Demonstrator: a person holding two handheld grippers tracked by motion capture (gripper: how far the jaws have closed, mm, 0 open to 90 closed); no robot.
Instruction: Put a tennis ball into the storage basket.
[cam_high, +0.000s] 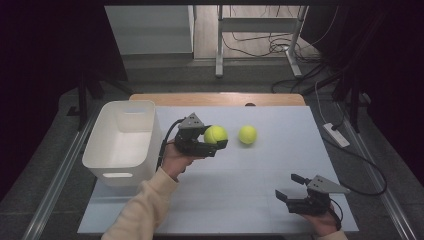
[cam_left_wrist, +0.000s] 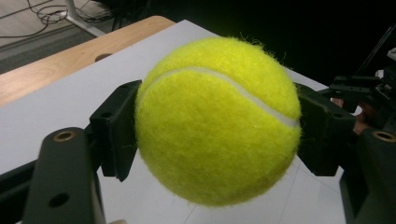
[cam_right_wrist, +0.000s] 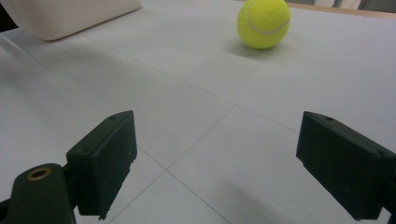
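My left gripper (cam_high: 216, 142) is shut on a yellow-green tennis ball (cam_high: 215, 134), lifted a little above the white table (cam_high: 240, 200). In the left gripper view that held ball (cam_left_wrist: 217, 119) is pinched between both black pads. A second tennis ball (cam_high: 247, 134) lies on the table just right of the held one; it also lies far ahead in the right gripper view (cam_right_wrist: 264, 22). Near the table's front right corner my right gripper (cam_high: 291, 186) rests low and open, with bare table between its jaws (cam_right_wrist: 219, 163).
A white plastic bin (cam_high: 122, 142) stands at the table's left edge, beside my left hand; its corner (cam_right_wrist: 70, 16) is at top left in the right gripper view. A wooden strip (cam_high: 217, 98) runs along the far edge. Cables lie on the floor behind.
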